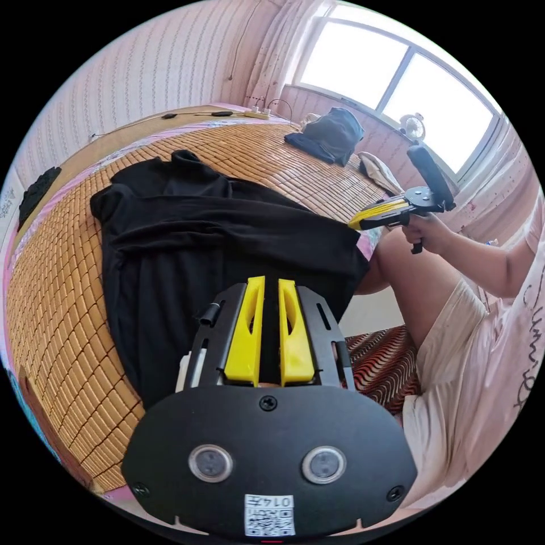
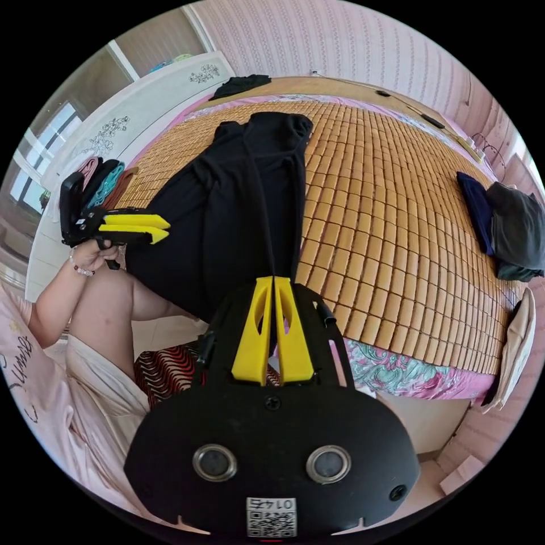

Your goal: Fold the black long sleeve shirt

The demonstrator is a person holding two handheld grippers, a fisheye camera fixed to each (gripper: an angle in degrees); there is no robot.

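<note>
The black long sleeve shirt [image 1: 198,238] [image 2: 227,193] lies on a bamboo mat [image 1: 57,295] [image 2: 386,216] that covers the bed, folded lengthwise into a long strip with its hem at the near edge. My left gripper [image 1: 271,281] [image 2: 164,228] hovers over the hem with a narrow gap between its yellow jaws, and no cloth is seen in them. My right gripper [image 2: 274,279] [image 1: 353,223] has its jaw tips together at the shirt's other hem corner by the bed's edge. Whether cloth is pinched there I cannot tell.
A pile of dark clothes [image 1: 332,136] [image 2: 514,227] and a beige cloth [image 1: 380,170] [image 2: 519,340] lie at the bed's far side. A person sits at the bed's edge by a red-and-black striped cushion [image 1: 380,363] [image 2: 164,363]. A small fan [image 1: 413,125] stands on the window sill.
</note>
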